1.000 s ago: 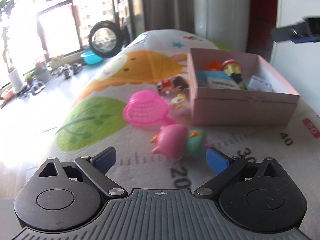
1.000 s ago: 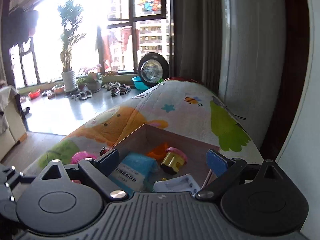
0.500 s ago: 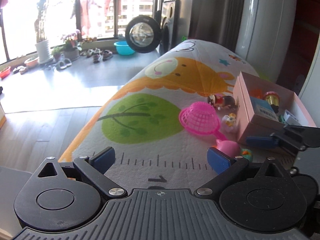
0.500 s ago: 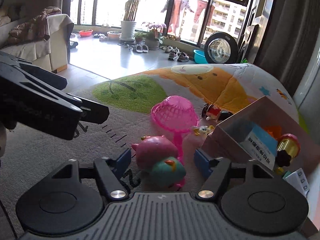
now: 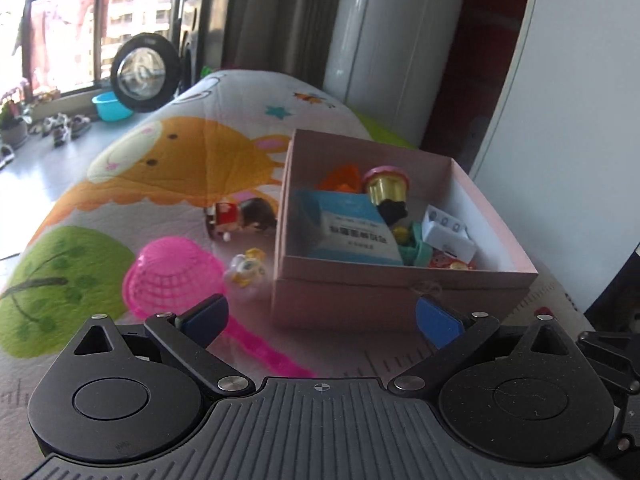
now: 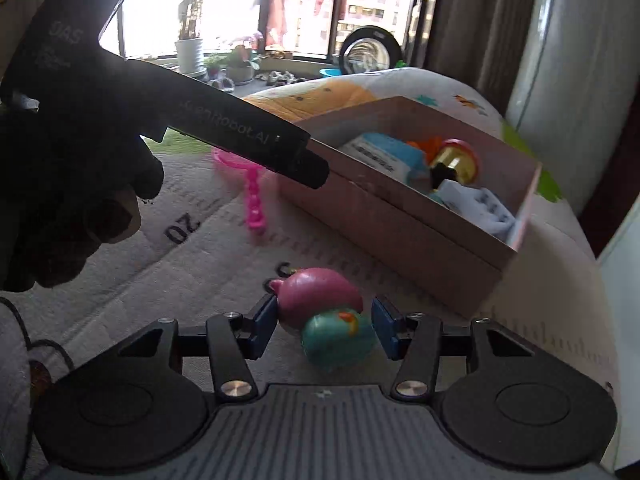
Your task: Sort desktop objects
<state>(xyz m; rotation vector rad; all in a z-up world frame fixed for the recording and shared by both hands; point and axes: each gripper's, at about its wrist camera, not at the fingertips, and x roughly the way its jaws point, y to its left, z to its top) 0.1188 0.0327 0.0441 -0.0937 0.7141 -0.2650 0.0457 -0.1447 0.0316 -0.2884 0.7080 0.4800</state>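
My right gripper (image 6: 324, 330) is shut on a pink and teal toy (image 6: 326, 318), held just above the printed mat in front of the pink box (image 6: 404, 232). The box also shows in the left wrist view (image 5: 400, 296); it holds a blue carton (image 5: 348, 232), a gold and pink toy (image 5: 386, 184) and several small items. My left gripper (image 5: 320, 322) is open and empty, hovering before the box. A pink net scoop (image 5: 172, 280), a small yellow duck (image 5: 248, 268) and a red and brown figure (image 5: 240, 218) lie on the mat left of the box.
The left gripper's body (image 6: 160, 120) and a gloved hand (image 6: 68, 216) fill the left of the right wrist view. The mat (image 5: 160, 168) drops off at its left edge to the floor. A white wall (image 5: 580, 120) stands at the right.
My right gripper has closed on the pink and teal toy and swung right toward the box. My left gripper has swung right and closer, now facing the box.
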